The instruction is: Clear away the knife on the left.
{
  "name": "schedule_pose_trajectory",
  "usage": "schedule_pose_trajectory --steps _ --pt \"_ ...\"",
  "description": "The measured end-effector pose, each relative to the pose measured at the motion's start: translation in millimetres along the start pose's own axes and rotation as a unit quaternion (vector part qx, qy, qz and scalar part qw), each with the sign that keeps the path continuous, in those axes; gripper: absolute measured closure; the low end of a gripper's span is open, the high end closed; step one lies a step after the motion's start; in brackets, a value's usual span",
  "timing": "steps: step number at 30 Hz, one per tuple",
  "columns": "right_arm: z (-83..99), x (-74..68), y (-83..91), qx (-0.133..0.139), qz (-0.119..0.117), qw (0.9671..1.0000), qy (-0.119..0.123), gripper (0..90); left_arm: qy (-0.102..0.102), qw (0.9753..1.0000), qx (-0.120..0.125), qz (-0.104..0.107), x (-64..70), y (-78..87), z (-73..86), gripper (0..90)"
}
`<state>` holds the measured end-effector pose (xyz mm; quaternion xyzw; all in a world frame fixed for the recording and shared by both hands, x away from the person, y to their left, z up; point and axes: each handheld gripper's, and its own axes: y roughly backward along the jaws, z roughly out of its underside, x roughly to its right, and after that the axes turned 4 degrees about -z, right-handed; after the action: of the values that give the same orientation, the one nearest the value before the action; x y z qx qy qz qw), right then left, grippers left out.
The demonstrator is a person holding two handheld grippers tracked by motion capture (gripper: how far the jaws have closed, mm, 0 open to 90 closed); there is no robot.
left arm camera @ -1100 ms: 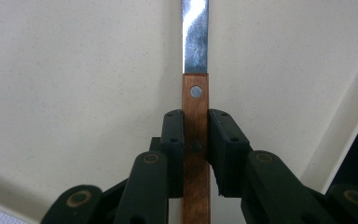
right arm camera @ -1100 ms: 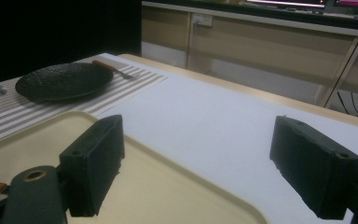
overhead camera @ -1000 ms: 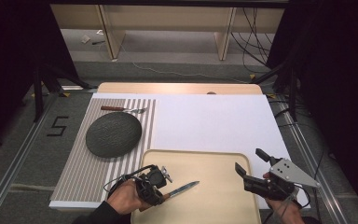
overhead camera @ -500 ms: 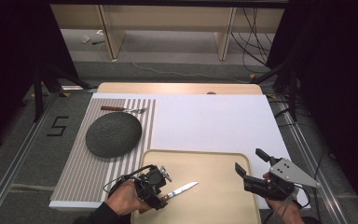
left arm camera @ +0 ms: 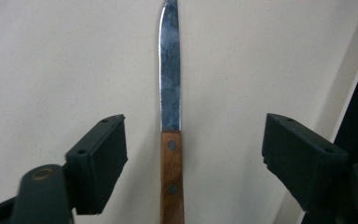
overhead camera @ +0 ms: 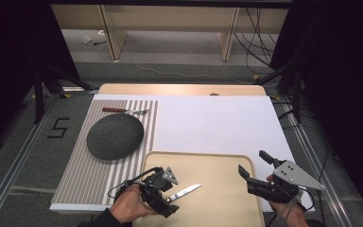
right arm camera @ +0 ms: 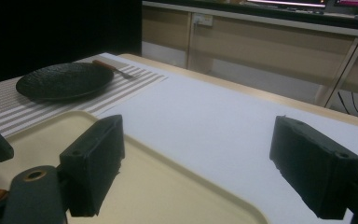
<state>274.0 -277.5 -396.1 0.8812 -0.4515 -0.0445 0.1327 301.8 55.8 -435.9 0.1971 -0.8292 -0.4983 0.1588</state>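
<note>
Left gripper (left arm camera: 193, 154) sits with jaws spread wide either side of the knife (left arm camera: 171, 121), which lies flat near the tray's (overhead camera: 217, 165) front-left edge. Thin, stiff, probably slick blade, so I'd pinch the wooden handle. Right gripper (overhead camera: 257, 172) is open too.

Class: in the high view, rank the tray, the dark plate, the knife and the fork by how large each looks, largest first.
1. Tray
2. Dark plate
3. Knife and fork: both slim, alike in length, and the left gripper may hide some knife handle, so unranked.

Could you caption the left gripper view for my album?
Open left gripper with its jaws either side of a wooden-handled knife on a beige tray.
</note>
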Motion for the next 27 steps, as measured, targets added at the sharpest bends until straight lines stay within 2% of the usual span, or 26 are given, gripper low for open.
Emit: schedule_pose_trajectory --steps 2,5,10,16,23,24,27 --pt "0.0 -0.1 0.0 0.0 0.0 1.0 0.0 18.6 -0.01 1.0 -0.001 0.0 2.8 -2.0 -0.8 19.0" --pt "0.0 -0.1 -0.1 0.0 0.0 1.0 0.0 18.6 -0.008 1.0 -0.003 0.0 5.3 -4.7 -1.4 18.1" --pt "0.0 -0.1 -0.1 0.0 -0.001 1.0 0.001 18.6 -0.016 0.9998 -0.009 -0.001 7.8 -9.6 -2.1 17.7" --pt "0.1 -0.2 -0.3 -0.001 -0.001 1.0 0.0 18.7 -0.016 0.9998 -0.01 -0.001 5.4 -11.4 -1.9 33.4" --pt "0.1 -0.2 -0.3 -0.002 -0.002 1.0 0.0 18.6 -0.024 0.9993 -0.028 -0.006 6.7 -15.9 -3.4 57.2" --pt "0.0 -0.2 -0.3 -0.002 -0.002 1.0 0.0 18.7 -0.027 0.9991 -0.031 -0.006 6.6 -16.5 -3.5 63.3" --pt "0.1 -0.2 -0.3 -0.002 -0.002 1.0 0.001 18.7 -0.03 0.9989 -0.036 -0.007 7.0 -19.1 -4.0 68.3"
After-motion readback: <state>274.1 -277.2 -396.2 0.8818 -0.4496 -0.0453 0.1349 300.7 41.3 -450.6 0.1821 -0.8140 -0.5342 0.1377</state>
